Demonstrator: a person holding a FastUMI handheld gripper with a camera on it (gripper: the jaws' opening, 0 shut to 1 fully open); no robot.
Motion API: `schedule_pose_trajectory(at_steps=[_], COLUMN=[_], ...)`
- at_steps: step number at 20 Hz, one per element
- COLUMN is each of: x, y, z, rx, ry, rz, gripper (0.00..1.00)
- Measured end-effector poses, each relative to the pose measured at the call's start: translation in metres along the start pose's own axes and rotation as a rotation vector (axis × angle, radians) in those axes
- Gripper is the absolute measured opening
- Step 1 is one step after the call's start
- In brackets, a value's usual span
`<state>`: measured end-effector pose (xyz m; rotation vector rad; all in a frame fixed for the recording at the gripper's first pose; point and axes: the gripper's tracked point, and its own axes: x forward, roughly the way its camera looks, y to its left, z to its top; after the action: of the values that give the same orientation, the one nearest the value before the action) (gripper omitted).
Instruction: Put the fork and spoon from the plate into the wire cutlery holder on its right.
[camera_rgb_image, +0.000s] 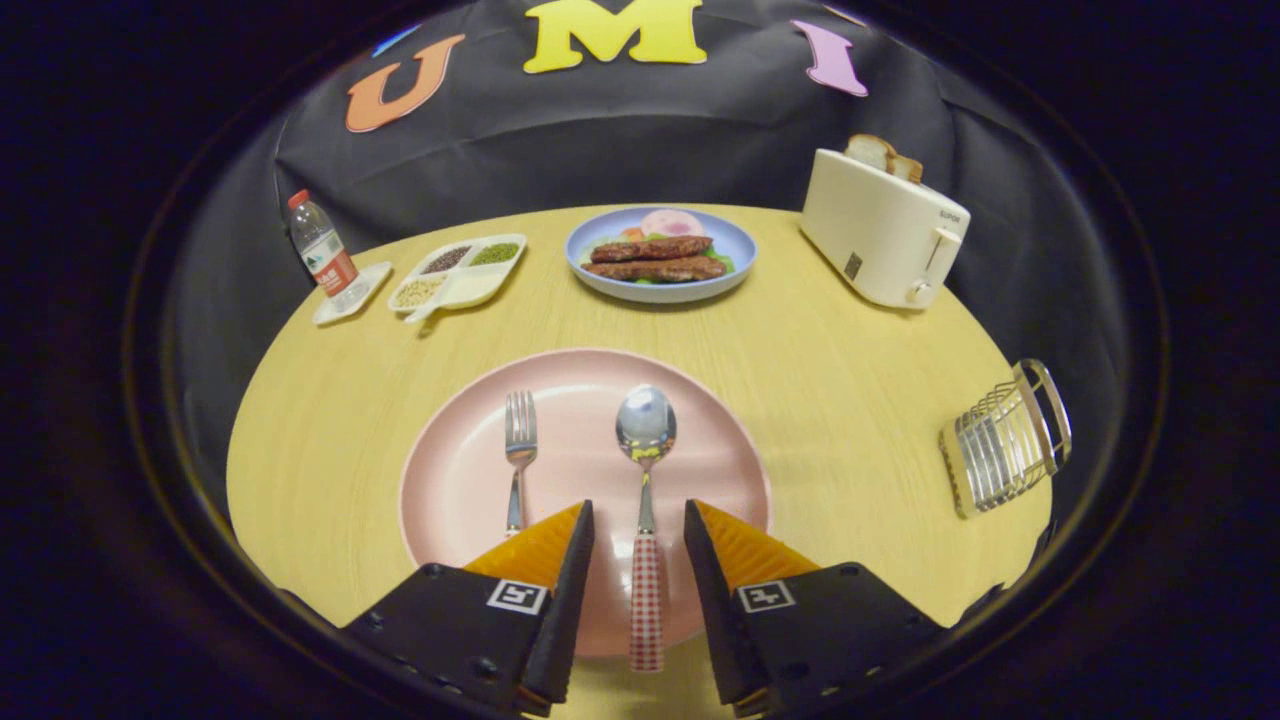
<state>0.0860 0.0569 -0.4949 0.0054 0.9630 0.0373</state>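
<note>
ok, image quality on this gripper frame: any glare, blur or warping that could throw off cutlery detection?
Gripper view: strong fisheye bowing, so the table edge curves and the wire cutlery holder looks tilted; the spoon bowl mirrors its surroundings, with mild shine on the fork; focus is sharp, shadows soft; the open claw straddles the spoon's handle.

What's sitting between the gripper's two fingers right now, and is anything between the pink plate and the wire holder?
In the gripper view, the spoon's checked handle lies between the open gripper's fingers, untouched. Between the pink plate and the wire holder is bare table.
</note>
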Motion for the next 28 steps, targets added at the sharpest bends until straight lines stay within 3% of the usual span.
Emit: schedule_pose_trajectory(at_steps=[1, 4, 5, 6, 9, 10, 18, 28], x=[0.001, 0.001, -0.003, -0.001, -0.006, -0.011, -0.078, -0.17], y=[-0.001, -0.002, -0.005, -0.008, -0.012, -0.013, -0.022, -0.102], z=[-0.002, -0.004, -0.005, -0.006, -0.008, -0.007, 0.017, 0.048], rx=[-0.001, 0.009, 0.015, 0.02, 0.012, 0.004, -0.063, -0.079], ry=[0.012, 0.026, 0.033, 0.036, 0.047, 0.044, -0.038, -0.123], rz=[-0.007, -0.034, -0.052, -0.065, -0.086, -0.089, -0.039, -0.003], gripper=[0.54, 0.31, 0.31, 0.09, 0.06, 0.01, 0.01, 0.02])
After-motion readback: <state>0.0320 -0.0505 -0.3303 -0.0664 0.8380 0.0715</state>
